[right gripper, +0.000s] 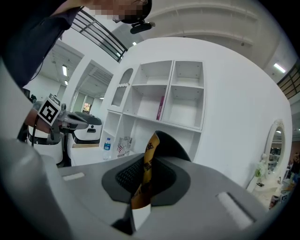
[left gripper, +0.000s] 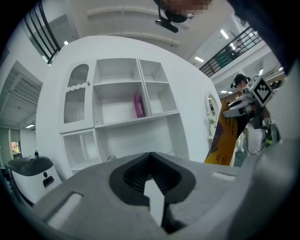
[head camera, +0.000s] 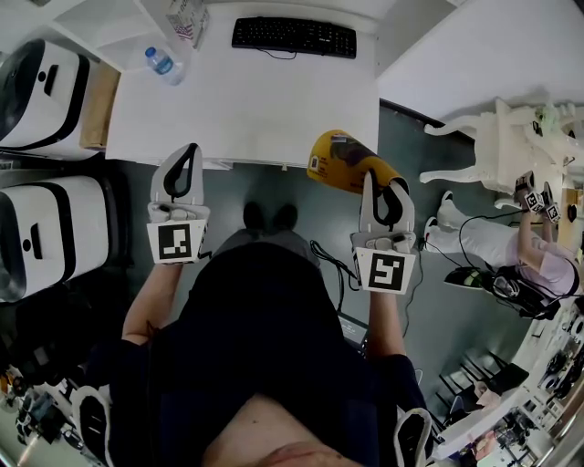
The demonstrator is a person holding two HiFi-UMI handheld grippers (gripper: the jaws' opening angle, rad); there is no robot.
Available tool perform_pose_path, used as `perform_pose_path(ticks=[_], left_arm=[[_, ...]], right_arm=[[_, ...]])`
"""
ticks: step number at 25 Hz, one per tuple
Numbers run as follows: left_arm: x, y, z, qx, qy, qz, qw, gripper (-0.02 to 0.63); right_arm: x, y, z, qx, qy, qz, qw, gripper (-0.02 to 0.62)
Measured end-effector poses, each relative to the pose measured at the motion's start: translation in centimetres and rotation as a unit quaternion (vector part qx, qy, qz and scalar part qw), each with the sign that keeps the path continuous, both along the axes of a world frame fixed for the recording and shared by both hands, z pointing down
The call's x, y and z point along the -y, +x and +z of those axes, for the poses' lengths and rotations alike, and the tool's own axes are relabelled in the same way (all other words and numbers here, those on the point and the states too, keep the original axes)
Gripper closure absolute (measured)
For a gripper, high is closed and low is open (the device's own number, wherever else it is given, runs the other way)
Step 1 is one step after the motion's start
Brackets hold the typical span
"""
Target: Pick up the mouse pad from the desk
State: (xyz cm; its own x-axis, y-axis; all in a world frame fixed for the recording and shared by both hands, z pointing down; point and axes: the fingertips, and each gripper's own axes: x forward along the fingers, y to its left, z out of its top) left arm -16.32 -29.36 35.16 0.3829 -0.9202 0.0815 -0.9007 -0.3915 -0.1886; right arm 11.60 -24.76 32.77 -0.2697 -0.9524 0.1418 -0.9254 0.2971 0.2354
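Observation:
The mouse pad [head camera: 342, 162] is yellow with dark print. It hangs bent in the air just off the front edge of the white desk [head camera: 246, 109], above the grey floor. My right gripper [head camera: 370, 176] is shut on its near edge. In the right gripper view the pad [right gripper: 145, 173] stands upright between the pads, its black underside curling away. My left gripper [head camera: 189, 149] is shut and holds nothing, level beside the desk's front left corner. In the left gripper view its jaws [left gripper: 150, 155] meet with nothing between them, and the pad [left gripper: 225, 136] shows at the right.
A black keyboard [head camera: 294, 36], a water bottle [head camera: 162, 64] and a printed box [head camera: 187, 18] lie on the desk. Two white machines [head camera: 46, 228] stand at the left. A white chair [head camera: 497, 137] and another person [head camera: 511, 246] are at the right. Cables run across the floor.

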Motion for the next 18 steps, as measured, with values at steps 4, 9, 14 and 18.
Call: perform_pose_path(ticks=[4,9,14,18], left_arm=[[-0.1,0.07,-0.12,0.001,0.001,-0.002,1.0,0.603],[-0.3,-0.05,-0.18,0.0,0.001,-0.004,1.0,0.603],[-0.41,-0.11,-0.24,-0.001,0.002,-0.005,1.0,0.603],[-0.46,-0.25,-0.25,-0.002,0.002,-0.007,1.0,0.603]], right_arm=[[0.02,0.38,0.64,-0.005,-0.007,0.006,1.0,0.577],[-0.09,0.43,0.77,-0.012,-0.008,0.009,1.0,0.577],[-0.12,0.33,0.94,-0.012,-0.013,0.008,1.0,0.577],[-0.16,0.12,0.91,-0.011,-0.012,0.007,1.0,0.577]])
